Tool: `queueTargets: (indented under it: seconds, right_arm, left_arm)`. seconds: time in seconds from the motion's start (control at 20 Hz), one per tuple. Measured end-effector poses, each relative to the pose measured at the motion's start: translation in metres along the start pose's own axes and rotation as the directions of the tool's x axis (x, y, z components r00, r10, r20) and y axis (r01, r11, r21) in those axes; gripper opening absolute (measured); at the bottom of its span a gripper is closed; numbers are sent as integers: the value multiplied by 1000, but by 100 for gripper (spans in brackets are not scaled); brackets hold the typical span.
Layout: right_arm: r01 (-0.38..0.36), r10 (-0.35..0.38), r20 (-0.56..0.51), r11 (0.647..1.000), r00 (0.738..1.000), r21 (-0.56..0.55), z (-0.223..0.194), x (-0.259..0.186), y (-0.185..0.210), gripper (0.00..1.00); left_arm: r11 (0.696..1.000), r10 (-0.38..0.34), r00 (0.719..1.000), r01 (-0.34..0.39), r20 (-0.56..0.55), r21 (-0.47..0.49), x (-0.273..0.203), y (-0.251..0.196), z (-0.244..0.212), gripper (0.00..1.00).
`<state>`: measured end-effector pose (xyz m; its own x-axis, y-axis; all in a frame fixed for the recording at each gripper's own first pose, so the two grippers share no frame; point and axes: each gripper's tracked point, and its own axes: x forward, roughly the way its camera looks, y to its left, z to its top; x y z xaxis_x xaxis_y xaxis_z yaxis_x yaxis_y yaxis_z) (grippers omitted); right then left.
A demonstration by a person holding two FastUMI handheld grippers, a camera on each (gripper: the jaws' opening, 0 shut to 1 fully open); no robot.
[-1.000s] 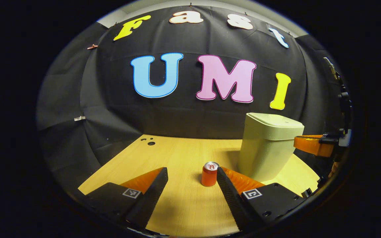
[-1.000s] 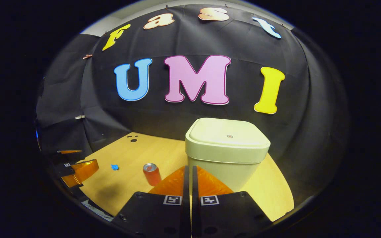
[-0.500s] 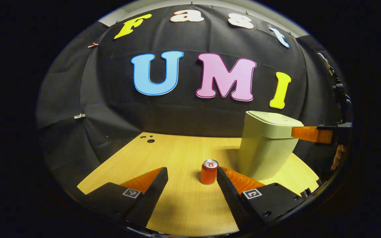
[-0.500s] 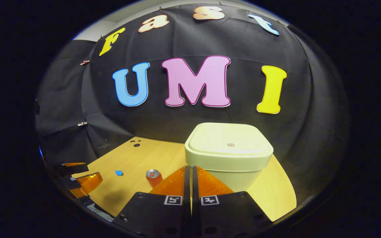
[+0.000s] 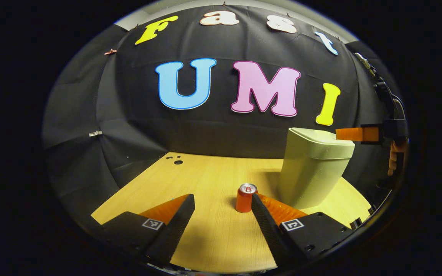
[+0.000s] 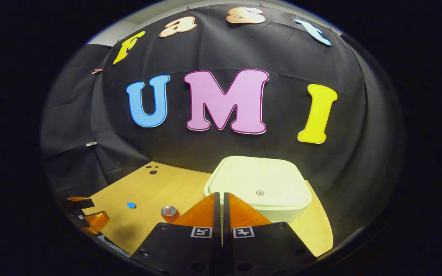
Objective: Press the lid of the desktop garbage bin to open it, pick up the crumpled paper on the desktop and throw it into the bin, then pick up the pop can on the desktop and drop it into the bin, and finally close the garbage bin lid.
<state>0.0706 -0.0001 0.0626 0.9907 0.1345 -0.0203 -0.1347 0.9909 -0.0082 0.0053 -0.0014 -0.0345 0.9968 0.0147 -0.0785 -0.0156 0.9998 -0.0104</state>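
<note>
A pale green desktop garbage bin [image 6: 259, 191] stands on the wooden desktop [image 5: 205, 237] near the black cloth wall, towards the right side of the table. Its lid [image 6: 261, 184] lies flat and closed on the body, with a small round button [image 6: 259, 193] near the front of the top. What the bin holds cannot be seen, since the lid covers it.

The right gripper [image 6: 221, 199] has its two fingers pressed together with nothing between them, and they point over the front edge of the lid. From the right gripper view the tips sit above the lid's near rim; whether they touch it cannot be told. In the left gripper view the same gripper reaches in from the right, level with the top of the bin [image 5: 315, 168], and part of the hand [image 5: 393, 159] that holds it shows at the edge.

The left gripper [image 5: 223, 207] hangs low over the desktop with its fingers spread wide and empty. The red pop can [image 5: 245, 197] stands upright on the table just beside the tip of one finger, left of the bin and apart from it. In the right gripper view the can [image 6: 169, 213] shows next to the bin's left side.

The crumpled paper [image 6: 131, 205], a small blue wad, lies on the desktop further left, well apart from the can and the bin, near the left gripper's fingers as the right gripper view shows them.
</note>
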Motion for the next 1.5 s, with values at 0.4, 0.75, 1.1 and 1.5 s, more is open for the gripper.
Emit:
queueTargets:
  seconds: [0.4, 0.75, 1.1, 1.5]
  right_arm:
    - [78, -78, -6, 997, 997, 5, -2, 29, -38, 5]
    - [105, -103, -37, 993, 994, 47, -10, 43, -54, 5]
    - [119, -118, -39, 993, 992, 19, -14, 43, -54, 5]
    - [129, -129, 2, 991, 992, 28, -5, 42, -55, 5]
  left_arm:
    - [999, 40, 999, -40, -8, -2, -3, 7, -2, 96]
    - [998, 68, 998, -68, -15, -8, -4, 9, -5, 96]
    - [996, 84, 996, -84, -22, 1, -5, 10, -9, 96]
    - [997, 76, 997, -76, -20, -9, -7, 7, -10, 96]
